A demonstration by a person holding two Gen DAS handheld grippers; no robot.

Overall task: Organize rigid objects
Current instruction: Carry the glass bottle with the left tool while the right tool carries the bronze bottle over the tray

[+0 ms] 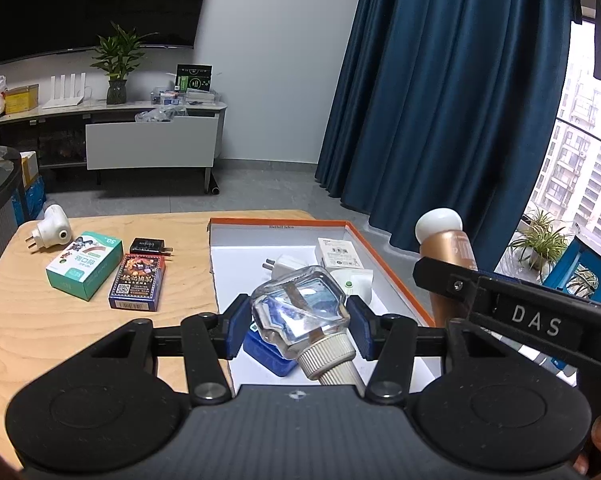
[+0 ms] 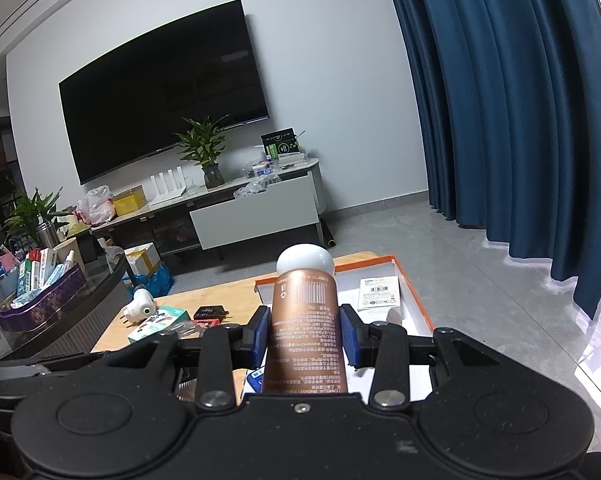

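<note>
Between blue pads [image 1: 236, 330] sits a clear bottle [image 1: 300, 314] with cream cap, ahead an orange-rimmed white box [image 1: 384, 268], beside a copper tube [image 2: 302, 320].

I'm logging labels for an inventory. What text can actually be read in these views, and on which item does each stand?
"DAS" on the right gripper, on its black arm.
"50" on the teal carton on the wooden table.
The size line on the orange-rimmed box is too small to read.
Bronze tube: barcode and dense print, unreadable.
Card box, black charger, white carton: blurred.
</note>
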